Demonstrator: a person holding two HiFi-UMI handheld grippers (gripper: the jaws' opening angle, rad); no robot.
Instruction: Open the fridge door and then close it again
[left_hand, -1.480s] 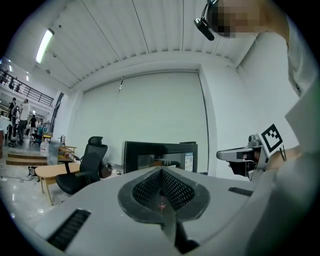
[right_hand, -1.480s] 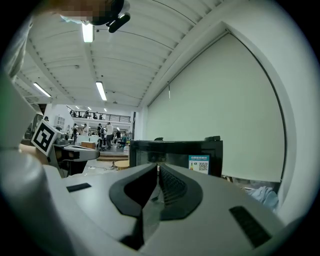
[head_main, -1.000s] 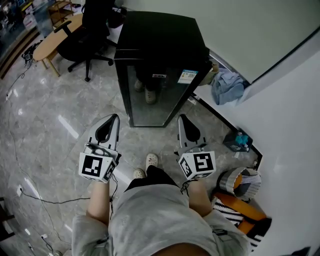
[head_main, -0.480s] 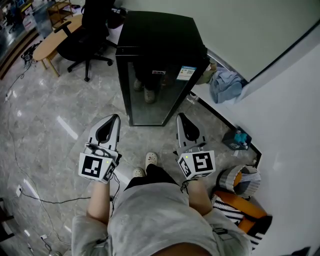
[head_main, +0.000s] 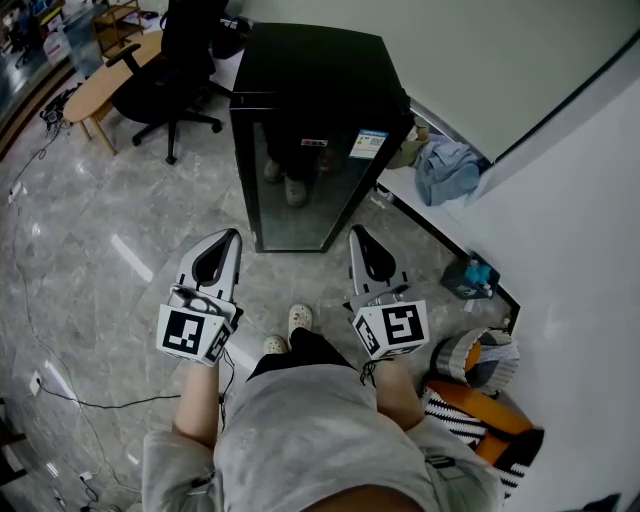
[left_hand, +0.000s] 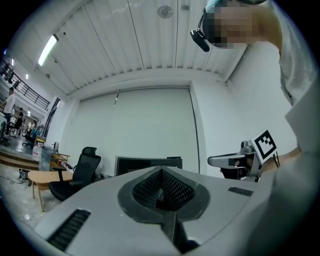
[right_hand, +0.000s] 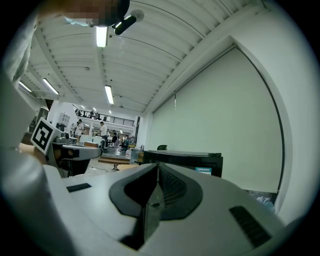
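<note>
Black and glass-fronted, the fridge (head_main: 315, 110) stands on the floor by the wall in the head view. Its door (head_main: 300, 195) is shut flush with the cabinet, with a label (head_main: 367, 146) near the top corner. Both claws point level at it, near the door but apart from it: the left claw (head_main: 230, 236) and the right claw (head_main: 356, 233).

Left gripper view: the jaws are pressed together with nothing between them. The fridge's top shows low beyond their tips, a chair (left_hand: 82, 170) stands off to the left, and the right claw is out to the side.

Right gripper view: these jaws also meet on nothing, and the fridge sits just past them with the label facing the camera.

A shut door with both claws empty fits two stages (a door yet to be pulled, or one already swung back and let go), and these pictures do not settle which. Either way, doing it well means touching the door at its edge or frame rather than the pane. It also means keeping the claw level and judging the close by a flush seam all round.
</note>
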